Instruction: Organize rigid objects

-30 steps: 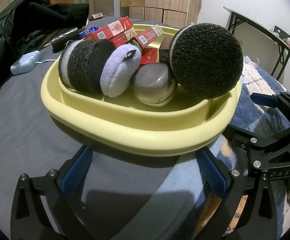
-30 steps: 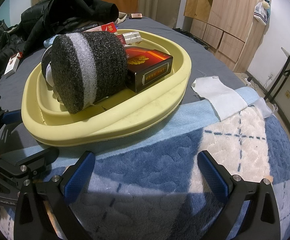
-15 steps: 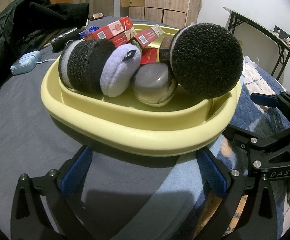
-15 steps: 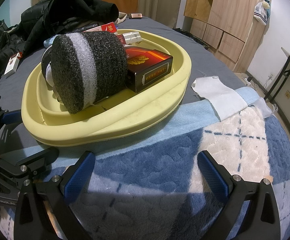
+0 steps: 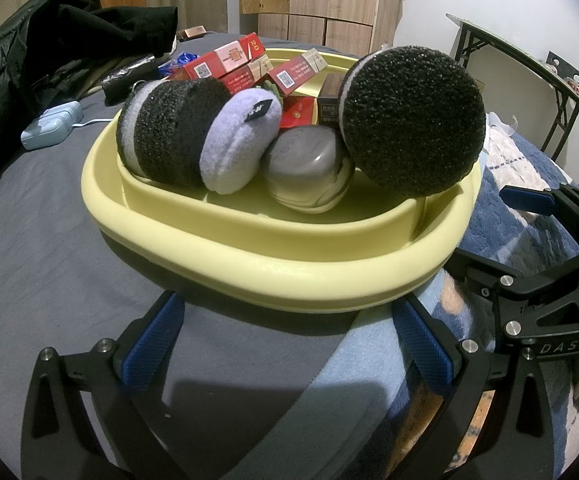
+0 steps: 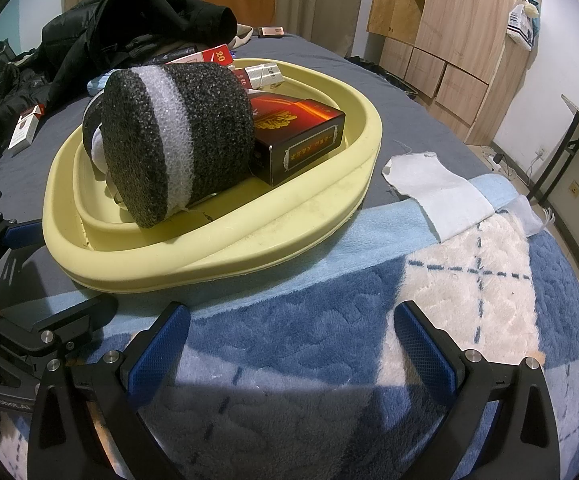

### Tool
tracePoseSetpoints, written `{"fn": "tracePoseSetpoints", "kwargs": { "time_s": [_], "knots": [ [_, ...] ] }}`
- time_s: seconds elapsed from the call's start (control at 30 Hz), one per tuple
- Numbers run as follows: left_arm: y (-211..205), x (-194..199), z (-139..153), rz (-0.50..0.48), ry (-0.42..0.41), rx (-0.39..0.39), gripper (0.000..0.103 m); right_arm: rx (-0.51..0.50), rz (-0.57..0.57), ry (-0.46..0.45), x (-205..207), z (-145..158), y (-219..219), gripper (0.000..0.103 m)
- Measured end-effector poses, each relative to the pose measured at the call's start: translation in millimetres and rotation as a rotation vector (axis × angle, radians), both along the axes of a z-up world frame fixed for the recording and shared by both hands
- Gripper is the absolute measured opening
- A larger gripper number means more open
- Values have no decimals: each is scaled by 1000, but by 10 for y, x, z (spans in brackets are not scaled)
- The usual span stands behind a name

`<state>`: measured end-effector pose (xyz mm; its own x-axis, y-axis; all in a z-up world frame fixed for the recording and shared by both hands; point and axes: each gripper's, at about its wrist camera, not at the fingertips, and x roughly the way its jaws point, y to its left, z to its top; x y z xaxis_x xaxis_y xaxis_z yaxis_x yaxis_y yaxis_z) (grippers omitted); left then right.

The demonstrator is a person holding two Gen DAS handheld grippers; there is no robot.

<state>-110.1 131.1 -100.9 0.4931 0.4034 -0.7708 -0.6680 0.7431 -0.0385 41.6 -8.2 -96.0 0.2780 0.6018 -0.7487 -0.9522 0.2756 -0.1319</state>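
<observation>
A pale yellow tray point(image 5: 249, 264) sits on the bed and holds two black foam rolls point(image 5: 411, 120) point(image 5: 169, 132), a lilac puff point(image 5: 237, 140), a grey case point(image 5: 309, 168) and several red cigarette boxes point(image 5: 225, 60). My left gripper point(image 5: 289, 336) is open and empty just short of the tray's near rim. My right gripper point(image 6: 293, 340) is open and empty over the blue blanket, short of the tray point(image 6: 225, 256). There one foam roll point(image 6: 173, 136) lies against a dark red box point(image 6: 297, 136).
A black jacket point(image 5: 49, 48) lies at the back left, with a light blue case point(image 5: 49, 124) on the grey sheet. A white cloth point(image 6: 441, 192) lies right of the tray. A cigarette pack point(image 6: 25, 128) lies at left. Wooden cabinets point(image 6: 449, 40) stand behind.
</observation>
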Motion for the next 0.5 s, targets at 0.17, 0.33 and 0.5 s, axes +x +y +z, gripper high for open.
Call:
{"fn": "tracePoseSetpoints", "kwargs": {
  "time_s": [0.17, 0.33, 0.5],
  "knots": [
    [9, 0, -1, 0, 0, 0, 103, 0, 0, 0, 5, 1, -1, 103],
    [-3, 0, 0, 0, 0, 0, 103, 0, 0, 0, 7, 1, -2, 103],
    [-5, 0, -1, 0, 0, 0, 103, 0, 0, 0, 6, 1, -2, 103]
  ]
}}
